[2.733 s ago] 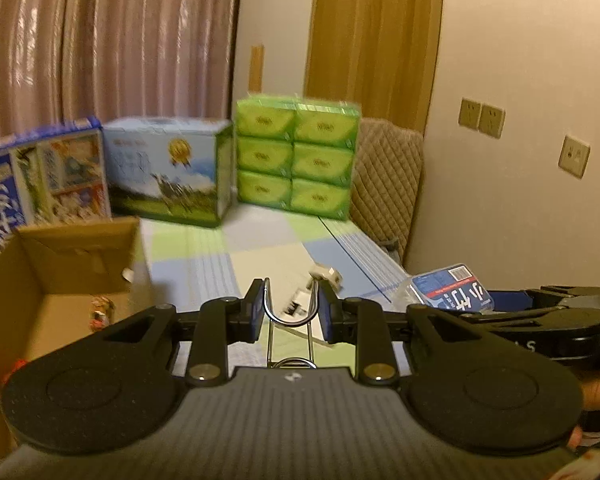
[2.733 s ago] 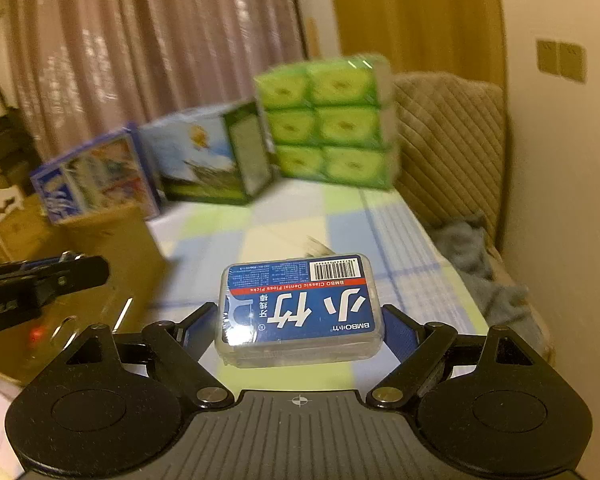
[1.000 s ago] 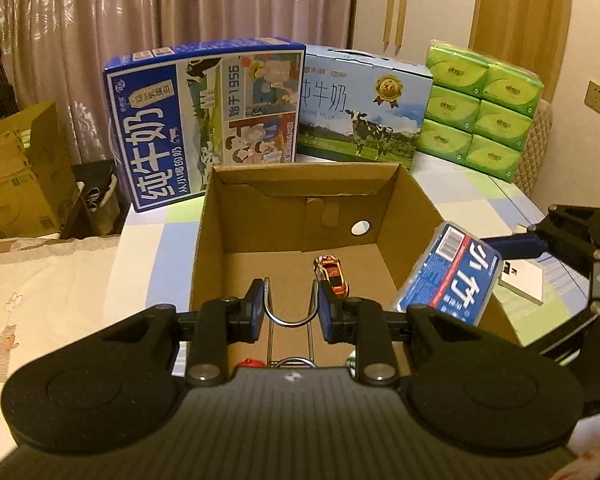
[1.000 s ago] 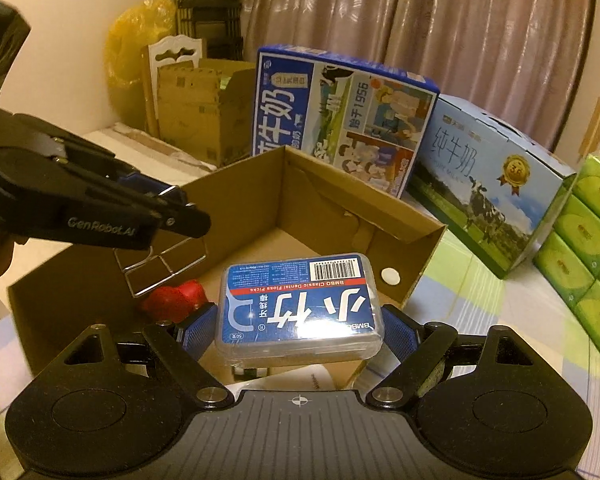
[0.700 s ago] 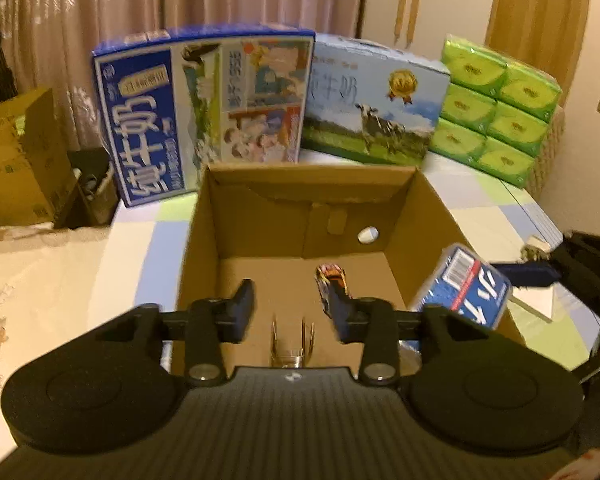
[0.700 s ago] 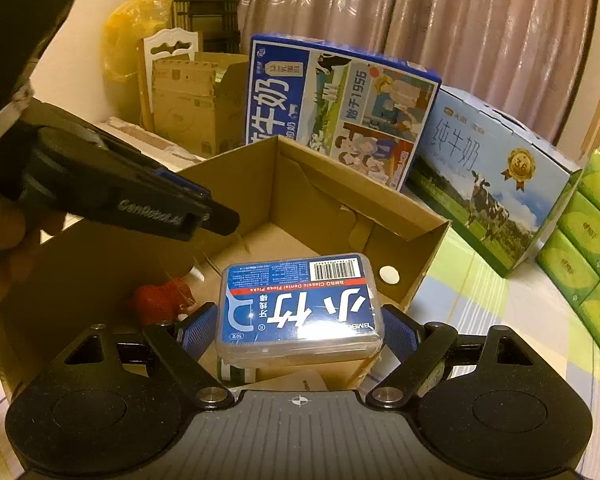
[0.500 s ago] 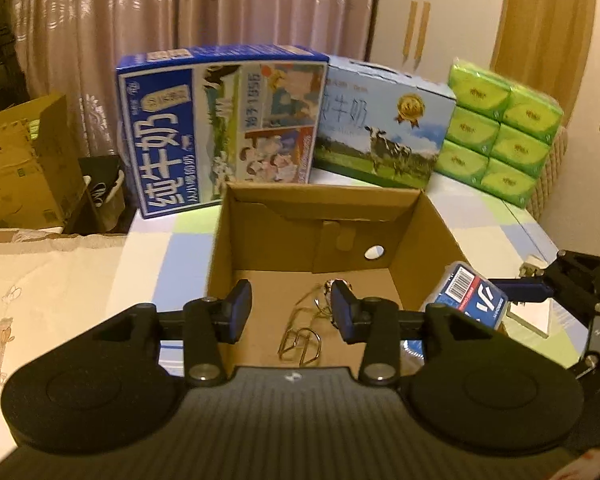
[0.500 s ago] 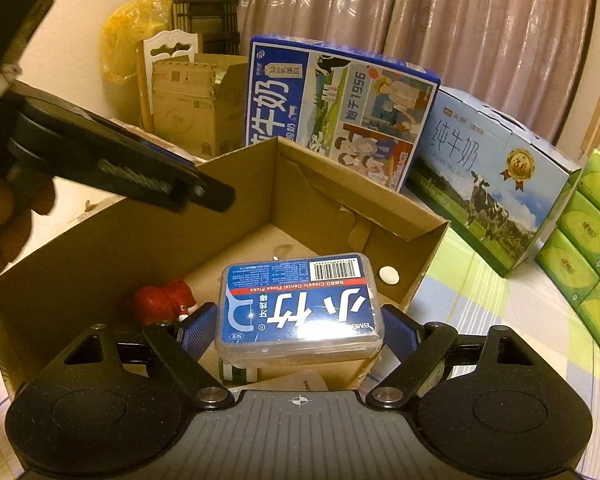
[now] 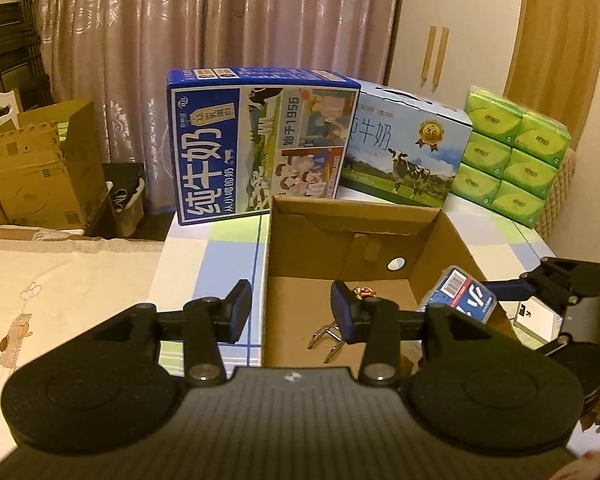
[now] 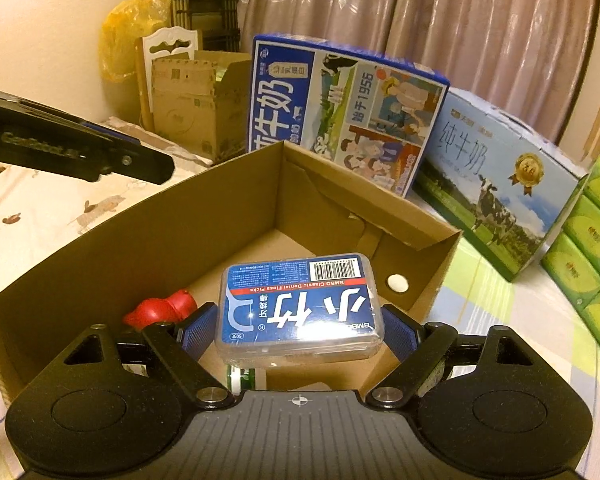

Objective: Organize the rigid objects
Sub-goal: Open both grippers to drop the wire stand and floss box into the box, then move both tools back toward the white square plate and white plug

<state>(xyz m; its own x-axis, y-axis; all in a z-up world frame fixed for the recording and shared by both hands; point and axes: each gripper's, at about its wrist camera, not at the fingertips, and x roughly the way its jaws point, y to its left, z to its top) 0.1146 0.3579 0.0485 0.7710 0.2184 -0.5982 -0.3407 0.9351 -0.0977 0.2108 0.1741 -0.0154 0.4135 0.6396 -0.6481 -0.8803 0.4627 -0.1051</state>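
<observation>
An open cardboard box (image 9: 308, 248) (image 10: 148, 236) stands on the checked tablecloth. My left gripper (image 9: 290, 310) is open and empty above the box's left wall. A metal wire clip (image 9: 326, 336) lies on the box floor beside a small toy car (image 9: 363, 291). My right gripper (image 10: 298, 330) is shut on a blue floss-pick case (image 10: 298, 310) and holds it over the box's near right side; the case also shows in the left wrist view (image 9: 458, 298). A red toy (image 10: 160, 308) lies inside the box.
Two milk cartons (image 9: 260, 144) (image 9: 404, 160) and a stack of green tissue packs (image 9: 512, 160) stand behind the box. A white card (image 9: 536, 316) lies on the table right of the box. Cardboard boxes (image 9: 40, 172) sit on the floor at left.
My left gripper opened and let the wire clip fall into the box, then drew back and left. My right gripper carried the floss case over the box.
</observation>
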